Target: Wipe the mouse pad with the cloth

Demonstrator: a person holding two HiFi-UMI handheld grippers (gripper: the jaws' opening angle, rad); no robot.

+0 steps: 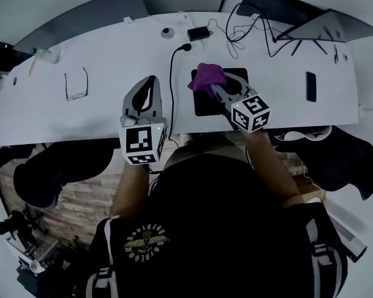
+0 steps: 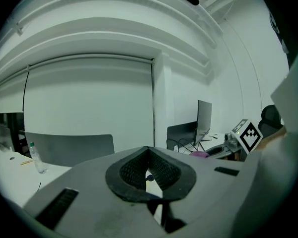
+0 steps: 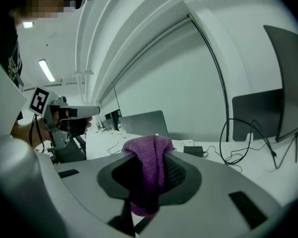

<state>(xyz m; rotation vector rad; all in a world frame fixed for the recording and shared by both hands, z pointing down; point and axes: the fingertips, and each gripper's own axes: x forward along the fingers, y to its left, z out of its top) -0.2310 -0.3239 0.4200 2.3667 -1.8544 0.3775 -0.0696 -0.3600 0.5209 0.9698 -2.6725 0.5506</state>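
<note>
The white desk (image 1: 99, 54) carried the black mouse pad (image 1: 205, 107) at its near edge, directly ahead of the person.

The right gripper (image 1: 214, 87) was held over the mouse pad, with its jaws pointing toward the pad's far left corner. In the right gripper view, the jaws of this gripper (image 3: 150, 155) were closed on the purple cloth (image 3: 148, 172). The cloth was pinched between the two pads, with a folded hump rising past the tips and a tail hanging below the jaws. In the head view, the cloth (image 1: 206, 77) sat bunched over the far left corner of the mouse pad. Whether it touched the pad could not be determined.

The left gripper (image 1: 150, 82) stood left of the mouse pad, apart from it, with its jaws pointing away from the person. The left gripper view showed its jaws (image 2: 149, 148) brought together at the tips, with nothing held between the pads.

A black cable (image 1: 171, 85) ran down the desk between the left gripper and the mouse pad. A dark phone (image 1: 311, 85) lay well to the right of the mouse pad. A pair of glasses (image 1: 76, 84) lay well to the left of the mouse pad, beyond the left gripper.
</note>
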